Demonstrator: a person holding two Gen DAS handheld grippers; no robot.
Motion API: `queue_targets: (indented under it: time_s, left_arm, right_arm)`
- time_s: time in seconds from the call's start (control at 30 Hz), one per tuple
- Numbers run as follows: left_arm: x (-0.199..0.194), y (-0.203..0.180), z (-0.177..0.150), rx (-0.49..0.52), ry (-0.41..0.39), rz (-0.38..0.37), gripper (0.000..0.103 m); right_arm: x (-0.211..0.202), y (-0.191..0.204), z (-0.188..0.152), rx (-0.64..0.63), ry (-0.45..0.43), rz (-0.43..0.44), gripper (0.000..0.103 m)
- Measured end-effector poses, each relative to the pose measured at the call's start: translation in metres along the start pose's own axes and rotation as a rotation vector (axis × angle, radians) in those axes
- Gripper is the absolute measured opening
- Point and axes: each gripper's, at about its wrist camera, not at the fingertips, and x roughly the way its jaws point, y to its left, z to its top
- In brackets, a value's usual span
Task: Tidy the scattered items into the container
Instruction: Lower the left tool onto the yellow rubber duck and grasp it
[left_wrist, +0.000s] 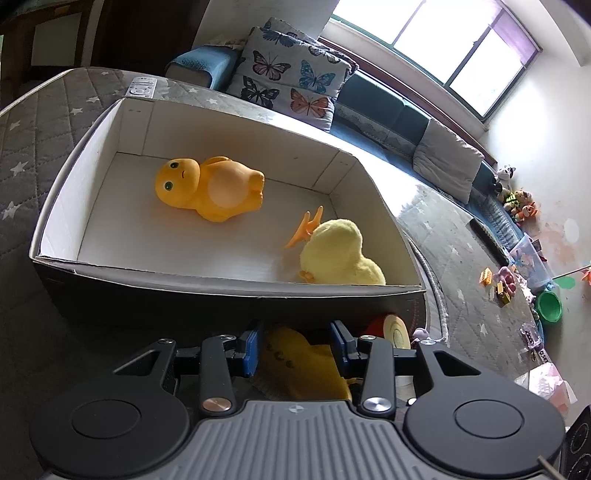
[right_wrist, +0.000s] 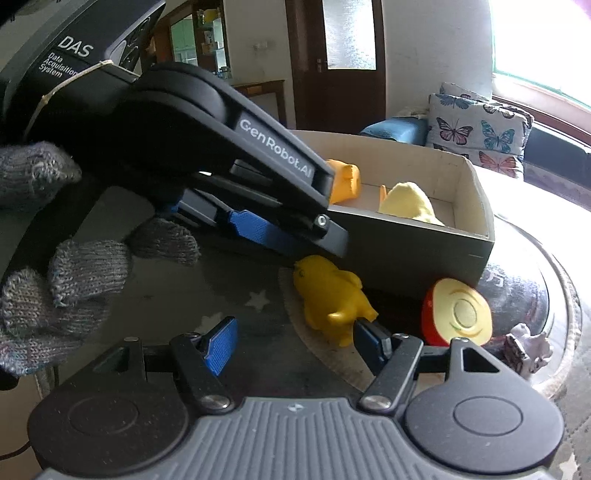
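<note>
A white-lined cardboard box (left_wrist: 55, 236) stands on the quilted grey mattress and also shows in the right wrist view (right_wrist: 476, 206). Inside lie an orange plush figure (left_wrist: 210, 188) and a pale yellow plush chick (left_wrist: 340, 254). A small yellow toy duck (right_wrist: 328, 295) lies on the mattress in front of the box. My left gripper (left_wrist: 295, 350) is open, its blue pads on either side of the duck (left_wrist: 295, 362); from the right wrist view it (right_wrist: 295, 243) hovers just above the duck. My right gripper (right_wrist: 295, 343) is open and empty, close to the duck's near side.
A red and cream half-apple toy (right_wrist: 458, 314) lies right of the duck, against the box. A small purple figure (right_wrist: 524, 350) sits at the mattress edge. A butterfly cushion (left_wrist: 291, 77) and a blue sofa lie behind. More toys and a green bowl (left_wrist: 550, 306) lie far right.
</note>
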Motion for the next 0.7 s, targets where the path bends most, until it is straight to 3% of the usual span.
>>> queue_targets:
  time_s: [0.37,0.7]
  left_arm:
    - [0.007,0.007,-0.001,-0.017,0.026,0.002,0.041]
    - [0.012,0.009,0.004,-0.044,0.043,-0.002,0.041]
  right_arm:
    - [0.009,-0.008,0.008,0.009,0.002,-0.051,0.068]
    - [0.025,-0.01,0.016,-0.007,0.019,-0.075,0.06]
